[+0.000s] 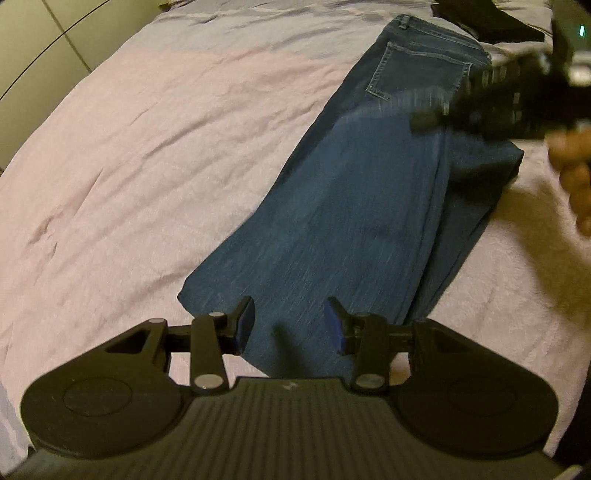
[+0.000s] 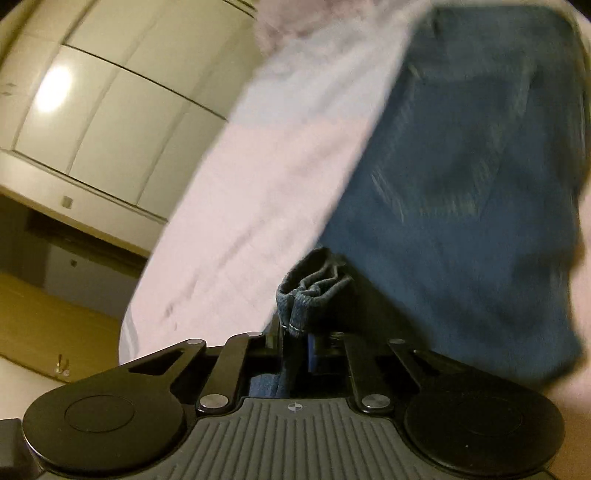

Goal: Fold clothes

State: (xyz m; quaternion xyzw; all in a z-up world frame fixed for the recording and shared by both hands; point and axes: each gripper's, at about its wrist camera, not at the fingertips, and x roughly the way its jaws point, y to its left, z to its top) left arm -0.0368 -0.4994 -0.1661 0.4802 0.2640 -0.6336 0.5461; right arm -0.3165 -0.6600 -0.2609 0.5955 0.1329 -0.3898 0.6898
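While the right gripper [image 2: 295,332] is clamped on a bunched hem of the jeans [image 1: 354,206] and seems to be carrying it over toward the waist end, the left gripper [image 1: 290,325] hangs with its jaws apart over the near fold, holding nothing. The jeans lie lengthwise on the bed [image 1: 129,147], nearer its right edge, back pocket [image 1: 417,70] up at the far end.

To do this fold well, I'd judge: keep both hem layers pinched, carry the hem straight along the leg line so edges stack, and lay it short of or level with the waistband. The left gripper could press the fold crease so the lower layer doesn't drag on the sheet.

Hard to tell: the right view is badly motion-blurred, so the hem's height over the bed is unclear. How many layers sit in the right jaws is hidden. In the left view the right gripper is a dark smear at the upper right, beside blurred fingers [image 1: 572,162]. A dark item [image 1: 491,22] at the bed's far edge is cut off and unidentifiable.
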